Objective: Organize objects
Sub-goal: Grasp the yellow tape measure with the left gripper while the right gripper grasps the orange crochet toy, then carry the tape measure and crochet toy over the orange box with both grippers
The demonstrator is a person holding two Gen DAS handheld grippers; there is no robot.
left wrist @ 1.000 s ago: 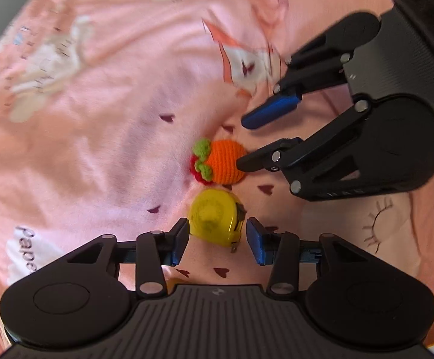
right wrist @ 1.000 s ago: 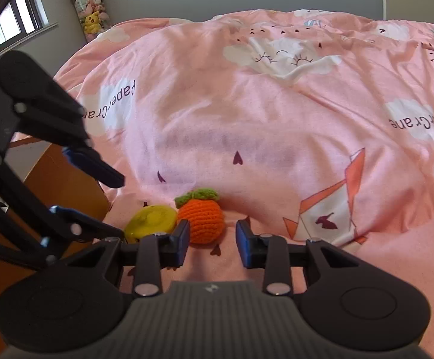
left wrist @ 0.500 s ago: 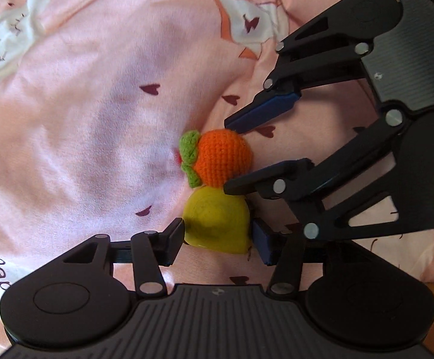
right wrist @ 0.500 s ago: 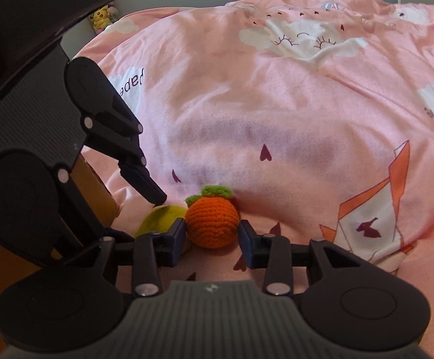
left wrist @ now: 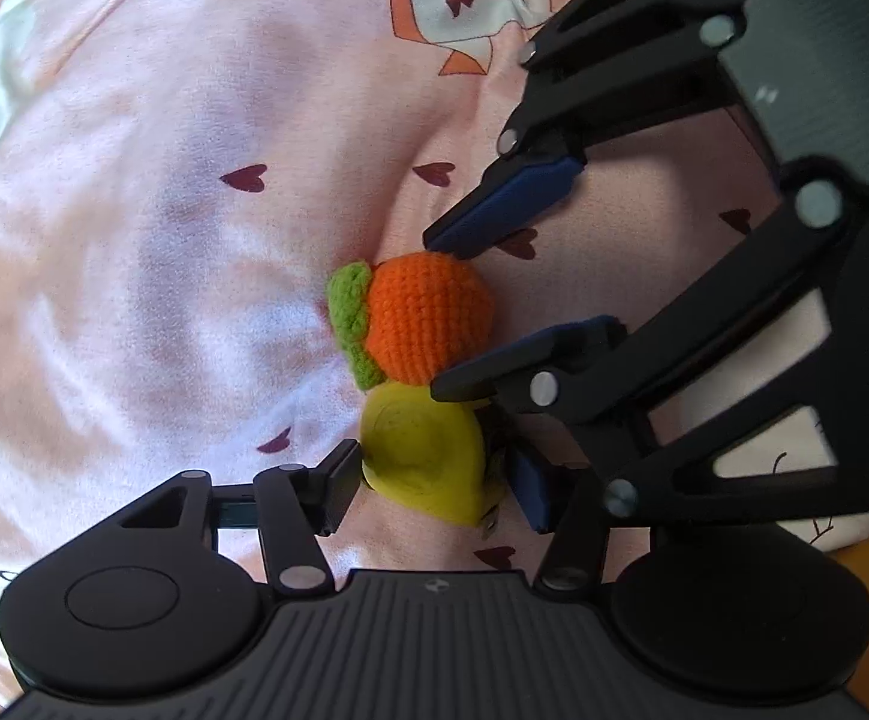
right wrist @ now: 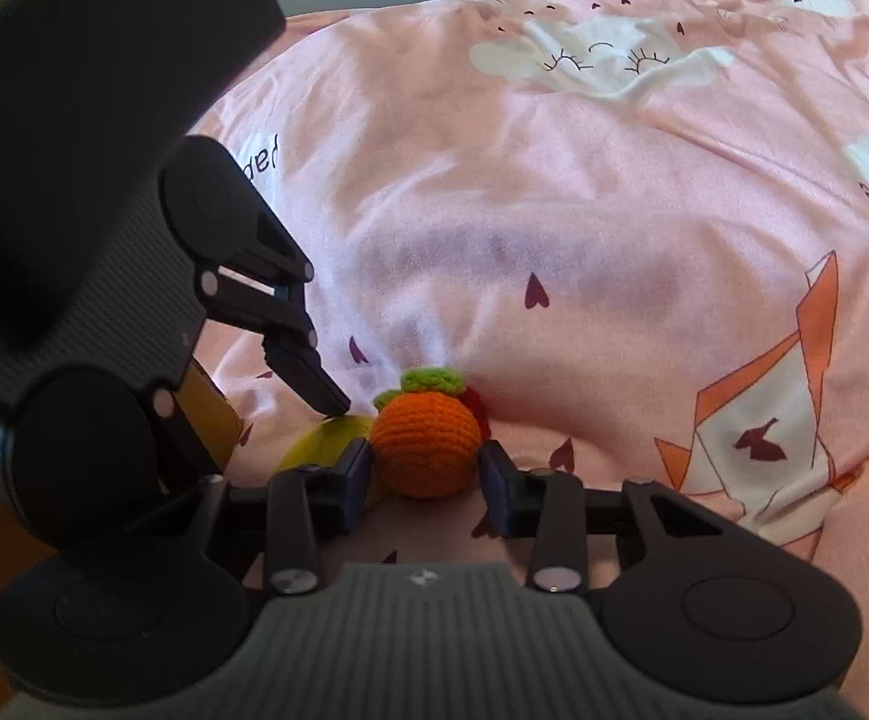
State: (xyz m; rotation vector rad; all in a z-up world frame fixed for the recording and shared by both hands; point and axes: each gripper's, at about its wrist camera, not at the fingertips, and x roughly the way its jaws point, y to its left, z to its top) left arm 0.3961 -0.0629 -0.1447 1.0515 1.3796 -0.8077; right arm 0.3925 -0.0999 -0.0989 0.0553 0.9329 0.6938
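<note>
A yellow tape measure [left wrist: 425, 459] lies on the pink bedcover, touching an orange crocheted fruit [left wrist: 428, 318] with a green leaf top. My left gripper [left wrist: 434, 480] is open with its fingers on either side of the tape measure. My right gripper [right wrist: 425, 471] is open and straddles the orange fruit [right wrist: 425, 447]; its fingers also show in the left wrist view [left wrist: 506, 210]. In the right wrist view the tape measure [right wrist: 326, 441] is partly hidden behind my left finger, and a bit of red shows behind the fruit.
The pink bedcover [right wrist: 584, 210] with cloud, heart and paper-crane prints is rumpled and rises behind the objects. An orange-brown box or bedside edge [right wrist: 212, 414] sits at the left, behind the left gripper's body.
Both grippers have moved in closer. The left fingers now flank the tape measure and the right fingers flank the orange fruit. Neither object has moved.
</note>
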